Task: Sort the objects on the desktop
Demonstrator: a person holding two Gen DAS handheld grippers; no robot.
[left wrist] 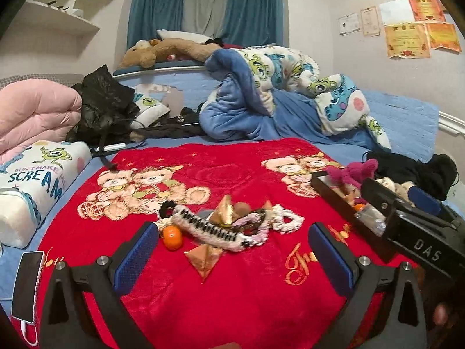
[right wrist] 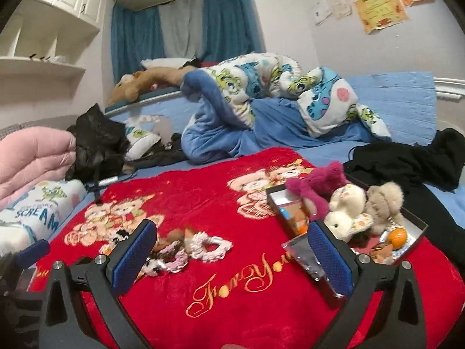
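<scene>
The left gripper (left wrist: 232, 250) is hovering spread and empty over the red blanket (left wrist: 247, 290), facing the pile (left wrist: 223, 226) with the orange (left wrist: 172, 237). The right gripper (right wrist: 232, 250), also spread, is waiting beside the box (right wrist: 418, 226). Best approach: isolate one item and close squarely.

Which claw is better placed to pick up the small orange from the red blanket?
Left, probably. The left claw is open with the small round orange just beside its fingertip; the right claw faces the open box.
</scene>
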